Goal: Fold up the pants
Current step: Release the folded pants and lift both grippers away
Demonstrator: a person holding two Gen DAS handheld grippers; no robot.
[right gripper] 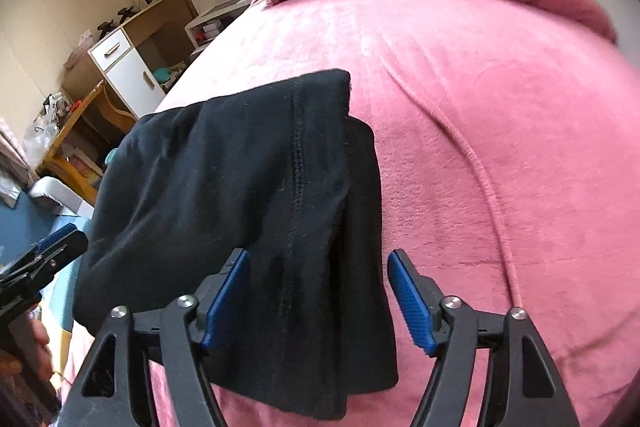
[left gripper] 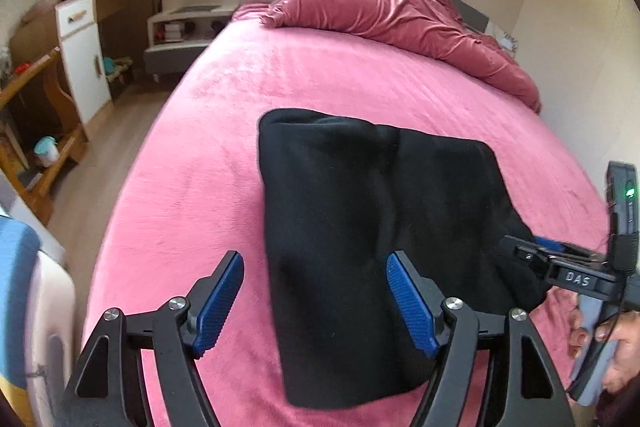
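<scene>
Black pants [left gripper: 360, 207] lie folded into a thick rectangle on the pink bed cover [left gripper: 200, 167]. My left gripper [left gripper: 315, 261] hovers open over their near left edge, one blue pad above the cloth and the other above the cover, gripping nothing. In the right wrist view the pants [right gripper: 240, 167] show a stitched seam, and my right gripper [right gripper: 318, 255] is open above their near right part, its pads not pressing on the cloth. The right gripper [left gripper: 532, 251], held by a hand, appears at the left wrist view's right edge. At the right wrist view's left edge is the left gripper [right gripper: 60, 243].
A crumpled dark pink duvet [left gripper: 400, 15] lies at the head of the bed under the window. Left of the bed are a wood floor, a white cabinet [left gripper: 84, 55] and a wooden desk with clutter. A raised ridge [right gripper: 480, 167] runs along the bed cover right of the pants.
</scene>
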